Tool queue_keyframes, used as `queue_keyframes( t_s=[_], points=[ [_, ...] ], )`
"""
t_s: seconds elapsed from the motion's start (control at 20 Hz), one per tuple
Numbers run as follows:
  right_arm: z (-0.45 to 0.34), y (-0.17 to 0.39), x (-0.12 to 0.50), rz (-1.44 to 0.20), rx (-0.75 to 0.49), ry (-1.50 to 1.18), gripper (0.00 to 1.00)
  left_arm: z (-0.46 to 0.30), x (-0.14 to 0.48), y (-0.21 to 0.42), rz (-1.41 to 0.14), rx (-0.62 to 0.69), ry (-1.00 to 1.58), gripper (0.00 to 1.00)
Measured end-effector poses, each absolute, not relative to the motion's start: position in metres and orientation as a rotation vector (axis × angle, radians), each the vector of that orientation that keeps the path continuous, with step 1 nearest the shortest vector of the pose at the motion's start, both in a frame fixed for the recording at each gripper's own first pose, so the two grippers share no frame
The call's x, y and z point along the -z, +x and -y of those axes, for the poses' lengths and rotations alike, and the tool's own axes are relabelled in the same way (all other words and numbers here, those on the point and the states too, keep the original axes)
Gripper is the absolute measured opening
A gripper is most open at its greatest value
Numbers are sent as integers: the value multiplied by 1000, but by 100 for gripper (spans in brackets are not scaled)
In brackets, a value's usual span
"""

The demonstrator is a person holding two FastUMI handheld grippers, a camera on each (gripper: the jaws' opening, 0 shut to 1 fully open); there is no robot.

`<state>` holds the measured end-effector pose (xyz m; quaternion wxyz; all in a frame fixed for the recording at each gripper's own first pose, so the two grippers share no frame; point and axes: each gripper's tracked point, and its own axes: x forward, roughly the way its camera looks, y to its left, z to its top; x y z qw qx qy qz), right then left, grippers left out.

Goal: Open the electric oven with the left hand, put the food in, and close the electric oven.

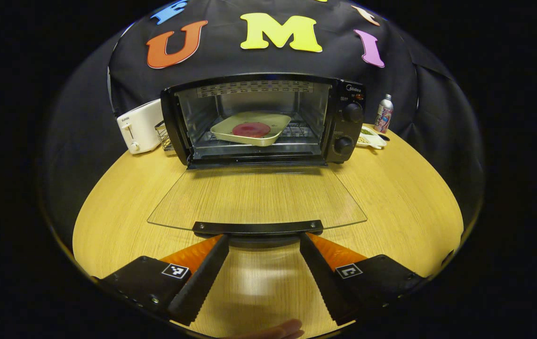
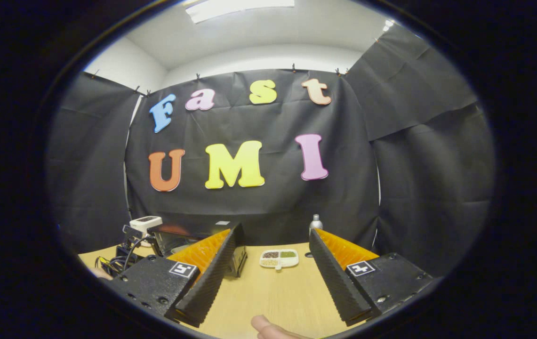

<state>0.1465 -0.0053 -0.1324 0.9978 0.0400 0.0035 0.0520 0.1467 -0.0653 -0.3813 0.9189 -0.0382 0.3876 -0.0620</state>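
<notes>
Landmark: the electric oven (image 1: 268,120), standing at the back of the wooden table (image 1: 404,197) against the booth wall.
Door: the glass door (image 1: 256,197) is swung fully down and lies flat in front of the oven, its dark handle (image 1: 257,228) at the near edge. The opening step looks done.
Food: a pale tray (image 1: 252,128) carrying a round dark-red food (image 1: 251,129) sits on the rack inside the oven, set slightly askew. The loading step also looks done.
Left gripper: the left gripper (image 1: 263,242) has its fingers spread wide and holds nothing; the fingertips sit just on the near side of the door handle, one toward each end. Whether they touch the handle I cannot tell.
Right gripper: the right gripper (image 2: 275,256) is raised and looks across the table, fingers wide apart and empty. The oven's corner (image 2: 237,256) shows behind its left finger.
Other items: a white toaster (image 1: 139,126) stands to the left of the oven; a small divided dish (image 1: 371,139) and a bottle (image 1: 384,113) stand to its right.
Left to do: closing the door, which I judge to be the only step remaining.
Next move, as a judgement: lift the handle up and back until the door meets the oven front.
</notes>
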Motion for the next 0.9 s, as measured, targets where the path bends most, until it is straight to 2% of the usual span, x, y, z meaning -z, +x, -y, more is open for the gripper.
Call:
queue_keyframes(
  t_s=[0.1,0.15,0.2,0.35,0.5,0.55,0.6,0.65,0.7,0.9],
  points=[
    [6,144,131,-10,-106,79,96,64,370,151,-769,125,-74,97],
    [6,143,130,-14,-108,80,100,63,363,153,-754,124,-73,97],
    [5,142,129,-14,-111,82,96,62,359,157,-743,122,-73,97],
    [6,137,127,-15,-113,82,96,62,336,168,-704,119,-55,96],
    [5,129,124,-21,-119,85,96,59,309,190,-624,107,-16,96],
    [5,127,124,-24,-124,90,100,57,301,197,-609,103,-7,97],
    [6,123,124,-29,-124,94,96,57,294,205,-585,99,-3,97],
    [10,121,123,-29,-117,97,100,57,282,216,-545,96,6,97],
    [13,118,122,-31,-108,96,96,54,274,227,-515,96,12,98],
    [19,106,118,-29,-90,98,96,46,259,272,-427,69,41,97]
  ],
)
